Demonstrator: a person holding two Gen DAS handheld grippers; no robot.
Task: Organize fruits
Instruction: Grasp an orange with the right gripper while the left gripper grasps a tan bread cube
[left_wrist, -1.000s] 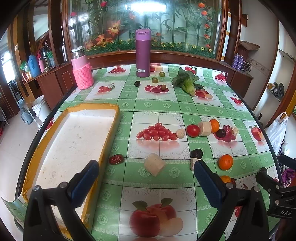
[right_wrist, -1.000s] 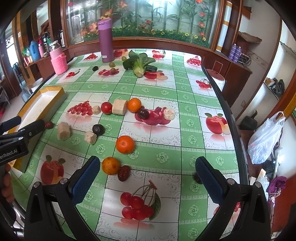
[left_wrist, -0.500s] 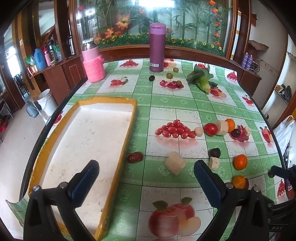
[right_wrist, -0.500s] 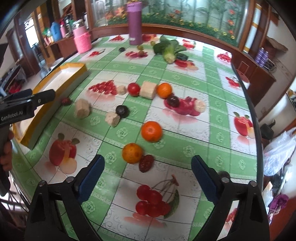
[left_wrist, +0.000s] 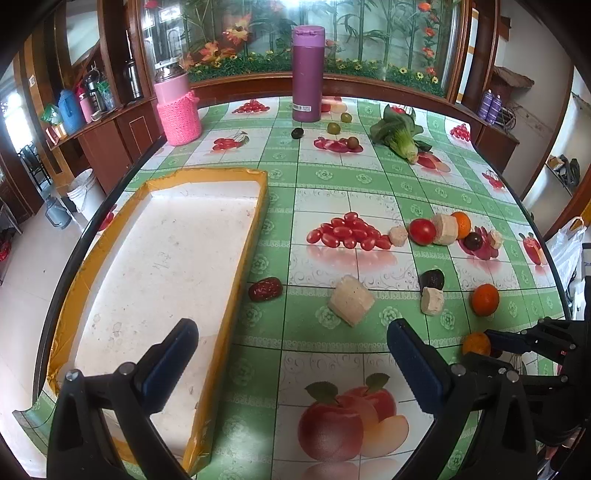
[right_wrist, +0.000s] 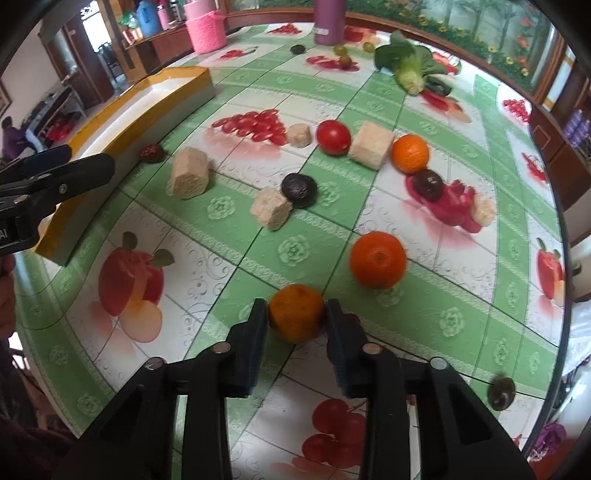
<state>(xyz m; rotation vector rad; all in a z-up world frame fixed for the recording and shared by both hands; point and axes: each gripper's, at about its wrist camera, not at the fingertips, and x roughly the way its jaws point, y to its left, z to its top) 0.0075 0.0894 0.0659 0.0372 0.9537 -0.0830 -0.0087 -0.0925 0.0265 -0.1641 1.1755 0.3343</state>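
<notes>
The right wrist view shows what the left cannot: the right gripper (right_wrist: 296, 317) has its jaws closing on a small orange (right_wrist: 296, 312) low on the table (right_wrist: 229, 258), both pads against its sides, with a dark red date tucked behind the right pad and barely visible. From the left wrist view the same orange (left_wrist: 476, 344) is only a sliver at 4 o'clock, pinched by the right gripper's (left_wrist: 489, 341) tips. That view alone gives the whole yellow-rimmed tray (left_wrist: 236, 288) with its bare white floor, at 9 o'clock, and a red date (left_wrist: 265, 289) just beside its rim. The left gripper (left_wrist: 291, 354) hangs wide open over the tablecloth, nothing between its pads — the tray edge runs under it. A second orange (right_wrist: 377, 259) sits near the held one at 1 o'clock. A second ago the right gripper stood wide open and higher above the table; now it has dropped and narrowed onto the fruit.
</notes>
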